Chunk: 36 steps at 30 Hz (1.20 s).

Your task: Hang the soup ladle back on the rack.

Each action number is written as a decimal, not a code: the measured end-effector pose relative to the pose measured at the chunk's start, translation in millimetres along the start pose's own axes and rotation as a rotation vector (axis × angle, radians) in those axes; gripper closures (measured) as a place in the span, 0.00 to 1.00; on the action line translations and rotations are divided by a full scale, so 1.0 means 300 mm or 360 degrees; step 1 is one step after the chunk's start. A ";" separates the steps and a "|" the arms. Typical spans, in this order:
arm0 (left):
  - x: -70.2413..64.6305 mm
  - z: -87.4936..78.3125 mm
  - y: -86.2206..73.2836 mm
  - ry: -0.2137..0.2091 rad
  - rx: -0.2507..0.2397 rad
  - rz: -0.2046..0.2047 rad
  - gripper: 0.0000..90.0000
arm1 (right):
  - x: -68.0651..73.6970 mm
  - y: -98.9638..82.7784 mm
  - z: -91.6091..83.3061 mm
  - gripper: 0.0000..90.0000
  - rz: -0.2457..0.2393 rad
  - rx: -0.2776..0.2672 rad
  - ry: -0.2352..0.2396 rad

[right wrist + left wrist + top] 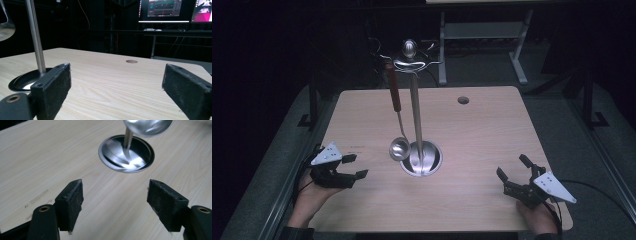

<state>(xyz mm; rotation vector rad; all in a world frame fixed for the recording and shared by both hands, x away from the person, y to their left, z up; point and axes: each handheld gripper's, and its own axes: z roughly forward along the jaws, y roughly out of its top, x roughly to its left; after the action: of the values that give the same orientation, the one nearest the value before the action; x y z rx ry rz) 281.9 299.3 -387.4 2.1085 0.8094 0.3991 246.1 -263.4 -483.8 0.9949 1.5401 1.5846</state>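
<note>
A steel utensil stand (416, 115) rises from a round base (432, 162) at the middle of the wooden table (482, 135). A ladle (398, 149) with a dark red handle (392, 87) hangs from the stand's top hooks, its bowl just above the base. My left gripper (355, 166) rests low at the table's left edge, jaws open and empty, pointing toward the base (126, 153) and the ladle bowl (147, 127). My right gripper (513, 168) sits at the front right, open and empty, facing the stand's pole (35, 37).
A round cable hole (463, 100) lies in the table's far right part. Behind the table stands a white desk frame (482, 35). Monitors (163, 10) glow on a dark desk in the right gripper view. Dark floor surrounds the table.
</note>
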 end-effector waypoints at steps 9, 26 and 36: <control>-0.005 0.022 -0.066 0.0047 0.0007 -0.0048 0.26 | 0.000 0.000 0.000 0.09 0.0000 0.0000 0.0000; 0.003 0.088 -0.163 0.0152 0.0096 -0.0114 0.19 | 0.000 0.000 0.000 0.09 0.0000 -0.0001 -0.0001; -0.002 0.135 -0.184 0.0177 0.0176 -0.0080 0.18 | 0.000 0.000 0.000 0.09 0.0000 0.0000 0.0000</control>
<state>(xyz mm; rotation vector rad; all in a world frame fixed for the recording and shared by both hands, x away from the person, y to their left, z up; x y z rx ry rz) 280.5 300.1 -455.9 2.1780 0.9670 0.4573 246.2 -263.5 -483.8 0.9946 1.5400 1.5846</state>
